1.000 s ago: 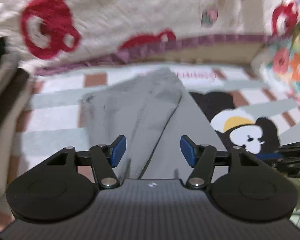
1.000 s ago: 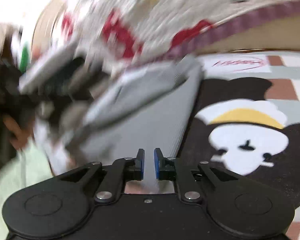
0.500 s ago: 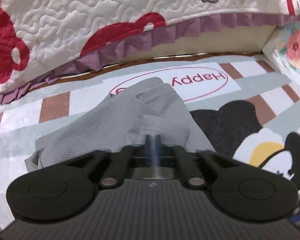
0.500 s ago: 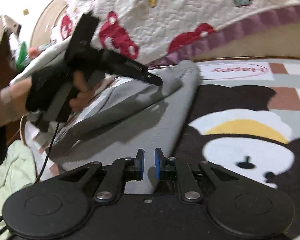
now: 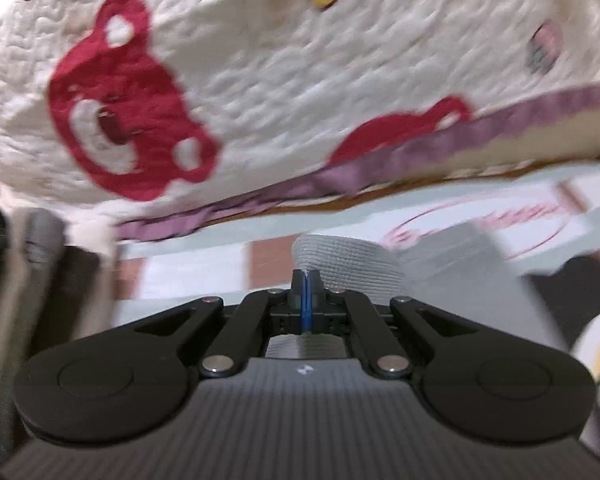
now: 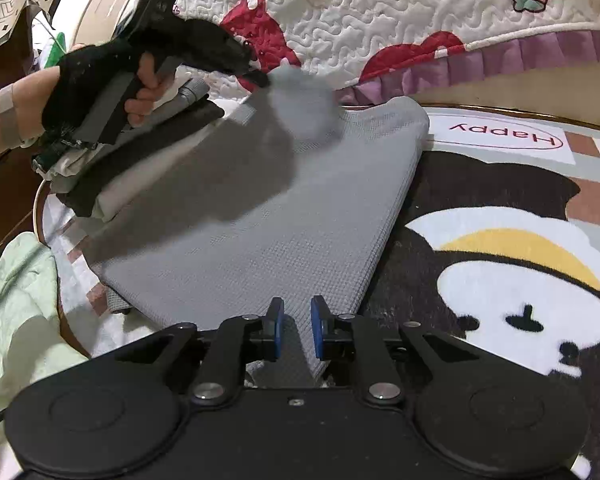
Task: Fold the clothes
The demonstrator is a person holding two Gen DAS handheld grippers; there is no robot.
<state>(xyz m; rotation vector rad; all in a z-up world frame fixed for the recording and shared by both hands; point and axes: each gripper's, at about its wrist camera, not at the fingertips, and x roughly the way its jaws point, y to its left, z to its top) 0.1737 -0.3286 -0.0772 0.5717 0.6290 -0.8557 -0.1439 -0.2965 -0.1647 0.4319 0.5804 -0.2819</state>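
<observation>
A: Where does the grey waffle-knit garment [image 6: 260, 236] lie?

B: Spread on the cartoon rug [image 6: 500, 184], running from the right gripper [image 6: 297, 332] at six o'clock up toward twelve. Its right-hand folded edge runs straight from the near corner to a rounded far corner just short of the "Happy" label [image 6: 508, 136].

A: And the right gripper's hold?

B: Its jaws stand a narrow way apart and are opening; the near corner of the garment lies between the blue pads [image 6: 277, 334], which do not press on it.

A: The left gripper [image 5: 306, 300]?

B: Pads closed flat together. In its own view a fold of the grey cloth sits right at the tips; from the right wrist view a lifted, blurred flap hangs at its nose, so it appears pinched on the garment. A gloved hand [image 6: 100, 80] carries it at ten o'clock.

A: What crowds the edges?

B: A stack of folded clothes [image 6: 140, 156] touches the garment's left side at nine to ten o'clock. A pale green cloth [image 6: 16, 304] sits at eight. The quilted bedspread [image 6: 400, 12] with its purple frill overhangs at twelve.

A: Open room?

B: The rug from one to five o'clock lies bare.
</observation>
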